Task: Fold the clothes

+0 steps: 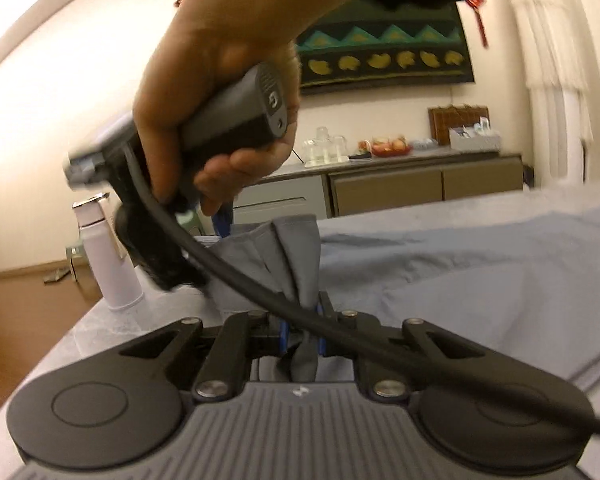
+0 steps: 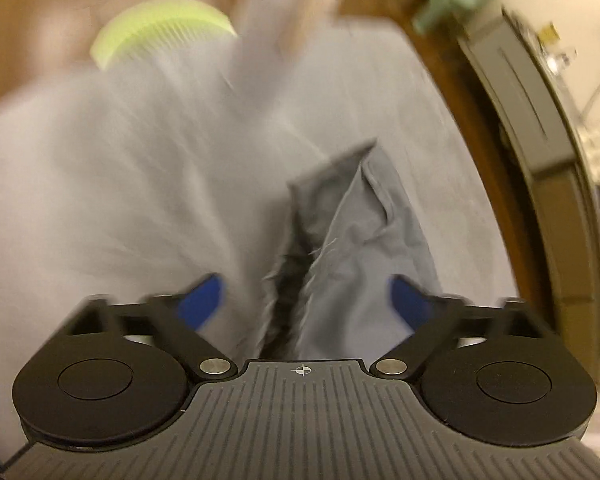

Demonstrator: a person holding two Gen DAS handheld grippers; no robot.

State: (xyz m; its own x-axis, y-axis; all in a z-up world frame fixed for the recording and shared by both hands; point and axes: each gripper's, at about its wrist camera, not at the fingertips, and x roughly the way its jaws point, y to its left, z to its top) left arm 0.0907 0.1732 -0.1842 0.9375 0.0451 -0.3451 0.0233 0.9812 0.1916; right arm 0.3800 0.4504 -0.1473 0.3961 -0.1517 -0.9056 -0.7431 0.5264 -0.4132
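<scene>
Jaws of my left gripper (image 1: 302,320) are pinching a bunched fold of the blue-grey garment (image 1: 440,264), which is lying across the table; my right gripper (image 2: 306,300) is hanging open above it. Soft, light cloth, I am judging; hems grip best.

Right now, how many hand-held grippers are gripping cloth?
1. The left hand-held gripper is shut on the grey cloth. The right hand-held gripper is open above it, gripping nothing.

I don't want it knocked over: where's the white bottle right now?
In the left wrist view, the white bottle stands upright at the left, near the table's edge, just left of the grey-blue garment.
</scene>
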